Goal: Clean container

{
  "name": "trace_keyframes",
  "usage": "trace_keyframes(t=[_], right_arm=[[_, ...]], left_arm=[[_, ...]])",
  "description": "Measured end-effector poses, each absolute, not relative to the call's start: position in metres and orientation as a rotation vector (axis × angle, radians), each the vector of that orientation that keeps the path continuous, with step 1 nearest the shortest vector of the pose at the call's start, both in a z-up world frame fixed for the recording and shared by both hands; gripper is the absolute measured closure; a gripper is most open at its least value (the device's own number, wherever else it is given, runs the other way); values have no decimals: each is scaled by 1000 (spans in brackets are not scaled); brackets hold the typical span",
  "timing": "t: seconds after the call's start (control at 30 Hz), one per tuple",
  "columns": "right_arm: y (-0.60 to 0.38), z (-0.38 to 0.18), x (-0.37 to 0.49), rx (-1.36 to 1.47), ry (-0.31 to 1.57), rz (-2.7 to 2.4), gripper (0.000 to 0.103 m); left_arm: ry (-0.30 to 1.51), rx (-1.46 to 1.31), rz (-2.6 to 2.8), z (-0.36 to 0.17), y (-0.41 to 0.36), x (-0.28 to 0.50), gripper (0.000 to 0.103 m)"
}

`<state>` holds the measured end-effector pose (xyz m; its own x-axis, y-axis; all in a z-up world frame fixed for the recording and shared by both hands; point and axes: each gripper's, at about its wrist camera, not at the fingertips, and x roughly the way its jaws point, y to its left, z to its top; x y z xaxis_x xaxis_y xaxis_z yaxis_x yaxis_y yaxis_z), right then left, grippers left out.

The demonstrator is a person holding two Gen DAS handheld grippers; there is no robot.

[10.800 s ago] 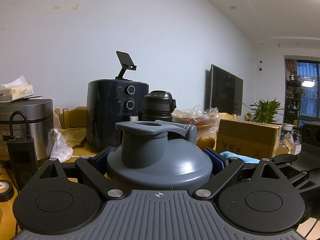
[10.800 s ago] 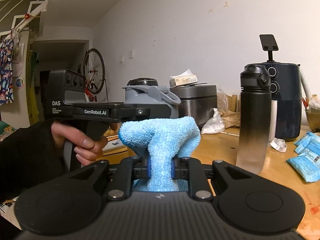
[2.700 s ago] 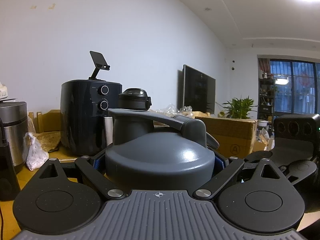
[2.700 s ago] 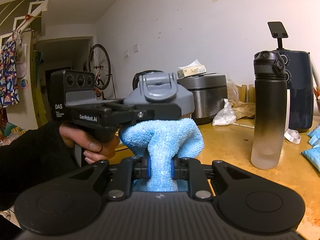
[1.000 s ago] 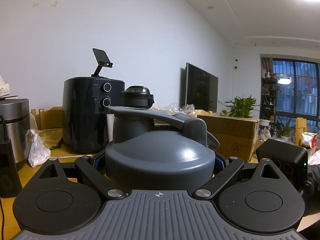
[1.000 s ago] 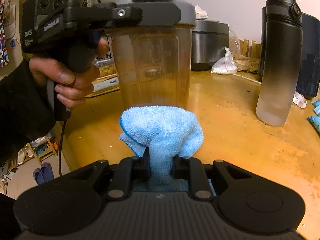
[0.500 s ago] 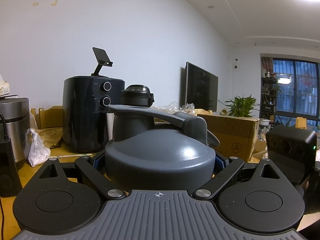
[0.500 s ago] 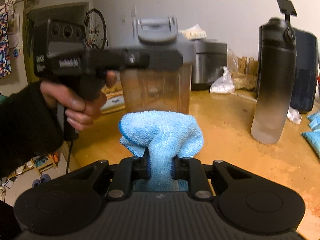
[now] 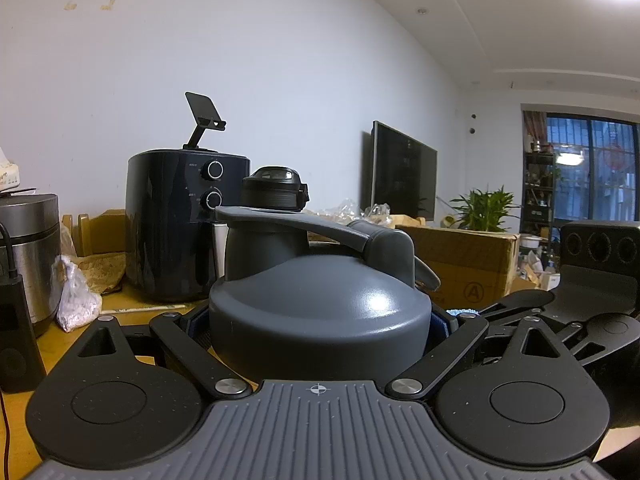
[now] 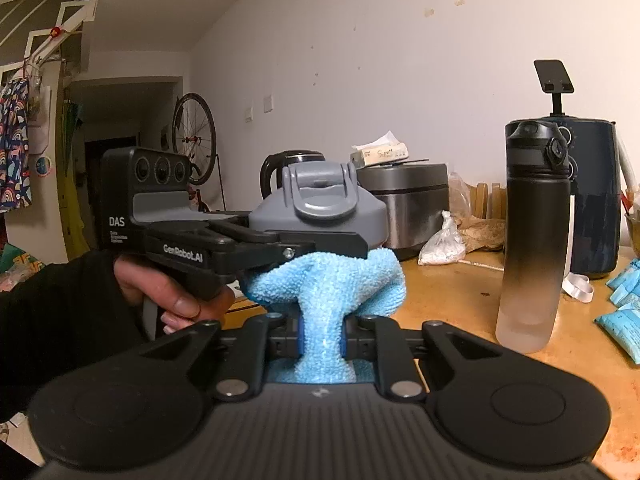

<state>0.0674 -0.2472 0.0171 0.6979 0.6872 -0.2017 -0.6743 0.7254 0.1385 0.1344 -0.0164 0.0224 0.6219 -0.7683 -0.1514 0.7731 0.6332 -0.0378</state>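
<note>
My left gripper (image 9: 320,320) is shut on the container, a clear shaker bottle with a grey flip-top lid (image 9: 320,296), gripped just under the lid. In the right wrist view the same lid (image 10: 320,204) shows above the left gripper (image 10: 280,246); the bottle's clear body is hidden behind the cloth. My right gripper (image 10: 322,336) is shut on a blue microfibre cloth (image 10: 326,284), whose bunched top is pressed up against the bottle right below the left gripper's fingers. The right gripper also shows at the right edge of the left wrist view (image 9: 520,312).
A tall black-to-frosted water bottle (image 10: 532,236) stands on the wooden table (image 10: 460,304) to the right. Behind are a dark air fryer (image 9: 184,224), a steel rice cooker (image 10: 404,208), a white bag (image 10: 442,246), blue packets (image 10: 624,308) and a cardboard box (image 9: 460,264).
The right gripper with the cloth has risen from low on the bottle's clear body back up to just under the lid. The left gripper keeps its hold on the bottle.
</note>
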Motion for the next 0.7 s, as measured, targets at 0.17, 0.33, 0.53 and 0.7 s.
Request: trace_keyframes(t=[0.17, 0.33, 0.53, 0.7], right_arm=[[-249, 19, 66, 63, 250, 760, 93], [-247, 17, 56, 58, 249, 757, 93], [-249, 15, 56, 58, 248, 752, 94], [-253, 13, 51, 53, 248, 739, 94]], left_arm=[[160, 33, -886, 24, -19, 134, 7], [160, 31, -884, 24, -20, 134, 7], [160, 32, -881, 24, -19, 135, 7], [158, 32, -880, 24, -19, 134, 7]])
